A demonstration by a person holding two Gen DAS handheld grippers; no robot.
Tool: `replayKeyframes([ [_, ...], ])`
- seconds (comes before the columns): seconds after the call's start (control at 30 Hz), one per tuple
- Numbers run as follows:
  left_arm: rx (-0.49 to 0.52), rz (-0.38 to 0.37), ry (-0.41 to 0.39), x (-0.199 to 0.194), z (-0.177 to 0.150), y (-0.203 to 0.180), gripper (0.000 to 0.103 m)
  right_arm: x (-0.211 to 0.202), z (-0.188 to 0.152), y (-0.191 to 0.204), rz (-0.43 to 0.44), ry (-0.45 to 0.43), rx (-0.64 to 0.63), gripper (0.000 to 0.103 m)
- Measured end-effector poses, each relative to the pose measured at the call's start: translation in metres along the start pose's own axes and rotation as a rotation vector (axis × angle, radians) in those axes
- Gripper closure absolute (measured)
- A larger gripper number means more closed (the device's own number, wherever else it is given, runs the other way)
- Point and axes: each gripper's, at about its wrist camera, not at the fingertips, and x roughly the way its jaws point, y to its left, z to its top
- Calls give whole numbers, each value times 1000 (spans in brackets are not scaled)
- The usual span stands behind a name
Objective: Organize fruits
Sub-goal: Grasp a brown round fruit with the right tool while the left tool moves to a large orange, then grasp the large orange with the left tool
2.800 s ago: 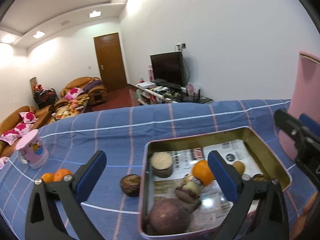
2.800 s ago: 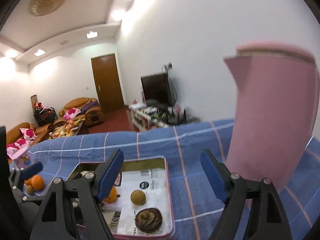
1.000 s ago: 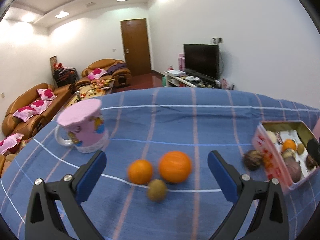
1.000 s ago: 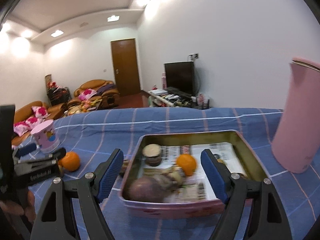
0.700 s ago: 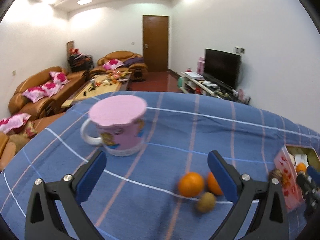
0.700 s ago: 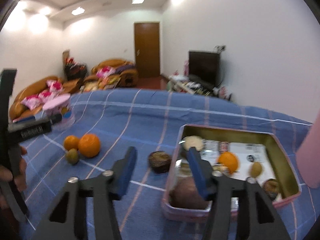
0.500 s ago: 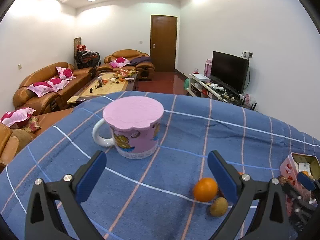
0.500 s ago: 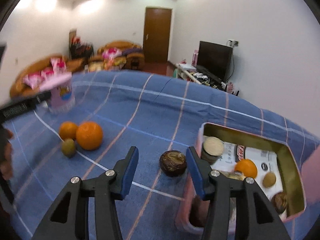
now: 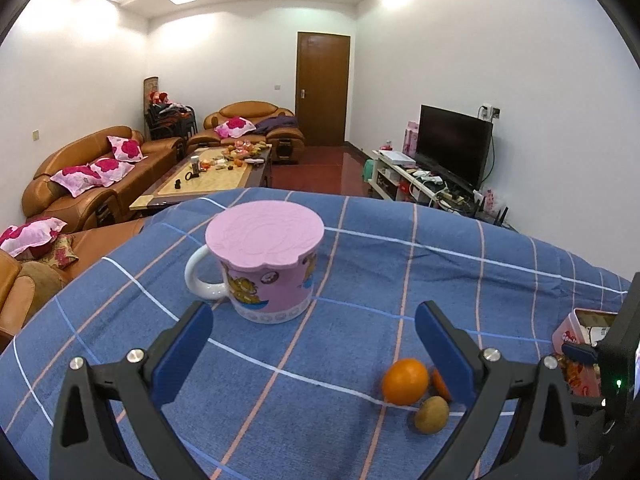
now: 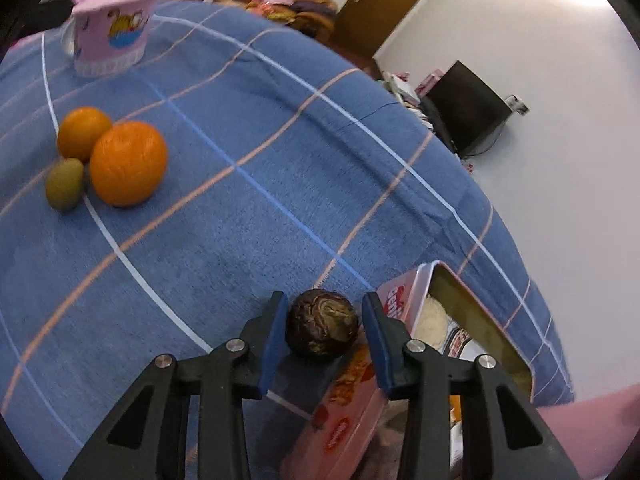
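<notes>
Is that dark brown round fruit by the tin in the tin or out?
Out: the dark brown fruit sits on the blue cloth beside the tin.

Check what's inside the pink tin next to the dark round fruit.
In the right wrist view, the pink tin shows a pale round item, printed paper lining and a sliver of orange. The right gripper, closing around the dark fruit, covers the rest.

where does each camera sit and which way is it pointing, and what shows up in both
Left wrist: rides the left gripper, aimed slightly down across the blue cloth at the pink mug; its open fingers show, with the right gripper at the right edge.
Right wrist: rides the right gripper, tilted steeply down; its jaws are closing around the dark round fruit beside the pink tin.
Shared: mug, two oranges, small green fruit, tin.
</notes>
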Motion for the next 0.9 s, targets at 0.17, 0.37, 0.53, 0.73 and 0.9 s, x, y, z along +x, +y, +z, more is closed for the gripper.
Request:
replayKeyframes([
  [0.17,8,13,9,3,0,-1,0,-3,-2,0,-11,5,-19,68],
  [0.37,46,-19,1,2,-2,-11,0,-48,-23,-28,90,-232,255,68],
  [0.53,141,-162,-9,-3,-8,-35,0,-96,-60,-40,153,-433,456,68],
  [0.73,287,-236,76,11,-22,-82,18,-94,-80,-34,140,-455,511,68],
  [0.9,331,-241,186,34,-28,-114,28,-88,-86,-49,161,-473,543,68],
])
